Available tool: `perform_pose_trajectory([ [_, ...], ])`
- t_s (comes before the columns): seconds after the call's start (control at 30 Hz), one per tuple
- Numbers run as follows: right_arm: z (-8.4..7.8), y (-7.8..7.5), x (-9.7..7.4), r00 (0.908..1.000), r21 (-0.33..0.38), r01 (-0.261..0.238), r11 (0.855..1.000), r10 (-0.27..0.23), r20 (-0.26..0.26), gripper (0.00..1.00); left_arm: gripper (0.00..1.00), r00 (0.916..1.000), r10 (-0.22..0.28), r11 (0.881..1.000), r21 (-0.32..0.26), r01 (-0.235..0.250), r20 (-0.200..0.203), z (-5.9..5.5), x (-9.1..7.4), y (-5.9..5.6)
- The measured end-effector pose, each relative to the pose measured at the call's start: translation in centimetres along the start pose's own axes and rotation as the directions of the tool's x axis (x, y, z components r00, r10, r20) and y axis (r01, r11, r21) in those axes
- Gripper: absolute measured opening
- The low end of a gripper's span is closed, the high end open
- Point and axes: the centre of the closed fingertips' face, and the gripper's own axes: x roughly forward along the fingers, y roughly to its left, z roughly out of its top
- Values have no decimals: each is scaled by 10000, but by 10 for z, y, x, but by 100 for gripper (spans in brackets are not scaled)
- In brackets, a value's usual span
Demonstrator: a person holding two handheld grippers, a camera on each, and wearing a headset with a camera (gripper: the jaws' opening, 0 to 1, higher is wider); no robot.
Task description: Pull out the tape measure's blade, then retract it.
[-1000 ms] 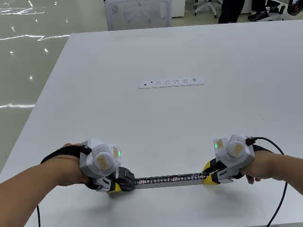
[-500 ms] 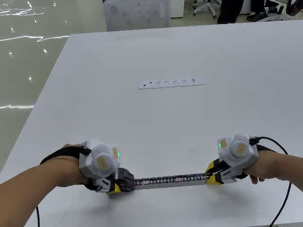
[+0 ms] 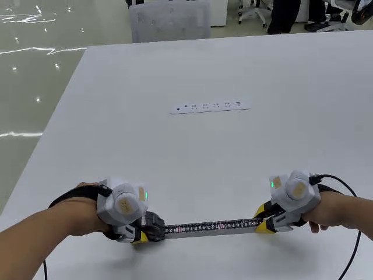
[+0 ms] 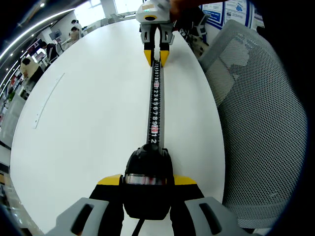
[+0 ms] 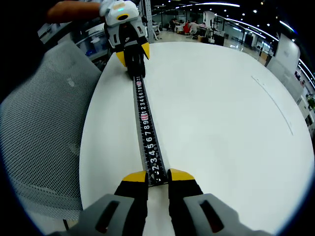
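The black tape measure case point(image 4: 148, 179) sits clamped in my left gripper point(image 4: 147, 181), low on the left of the white table point(image 3: 192, 157) in the head view, where the left gripper point(image 3: 141, 231) hides most of the case point(image 3: 152, 226). Its numbered blade point(image 3: 210, 226) runs flat along the table to my right gripper point(image 3: 264, 224). The right gripper point(image 5: 157, 176) is shut on the blade's end point(image 5: 155, 175). The drawn blade point(image 4: 155, 108) stretches straight between both grippers, and the blade point(image 5: 146, 125) lies near the table's front edge.
A white power strip point(image 3: 211, 107) lies mid-table, far from the grippers. A grey mesh chair point(image 4: 256, 123) stands by the table's front edge. Another chair back point(image 3: 169, 20) is at the far edge. A black cable point(image 3: 349, 227) trails from the right hand.
The right gripper has moved a little further right, drawing the blade out longer. The head camera has tilted, so the power strip and both grippers sit lower in view.
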Motion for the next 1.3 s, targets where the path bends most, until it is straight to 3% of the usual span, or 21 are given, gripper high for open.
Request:
perform_pose_trajectory([
  [0.43,1,0,1,9999,73,-44,10000,44,-126,14,33,10000,51,10000,-21,-51,50,0,0,0],
  [0.53,1,0,1,9999,124,-21,9999,22,-135,14,33,10000,44,9995,298,-43,-39,1,1,-1],
  [0.7,2,1,2,9985,-361,-128,9993,109,-543,15,33,10000,19,9996,295,-21,57,1,1,1],
  [0.9,1,1,2,9984,-373,-71,9993,50,-564,15,34,9997,117,9996,241,-123,209,2,1,2],
  [0.97,2,1,1,9986,-609,-11,9981,-22,-531,16,34,9993,186,9998,-39,-185,310,1,0,3],
  [1.0,2,2,2,9986,-535,21,9986,-49,-522,16,35,9987,231,9975,-674,-201,446,-1,0,4],
  [1.1,1,-1,0,9986,-237,265,9994,-275,-456,17,40,9971,572,9915,-1194,-508,508,-5,-4,11],
  [1.2,0,-5,-1,9970,-139,652,9978,-657,-420,26,47,9935,925,9767,-2000,-776,664,-8,-7,16],
  [1.3,-1,-6,-5,9961,153,850,9963,-847,-230,33,57,9880,1272,9487,-3015,-954,877,-13,-12,22],
])
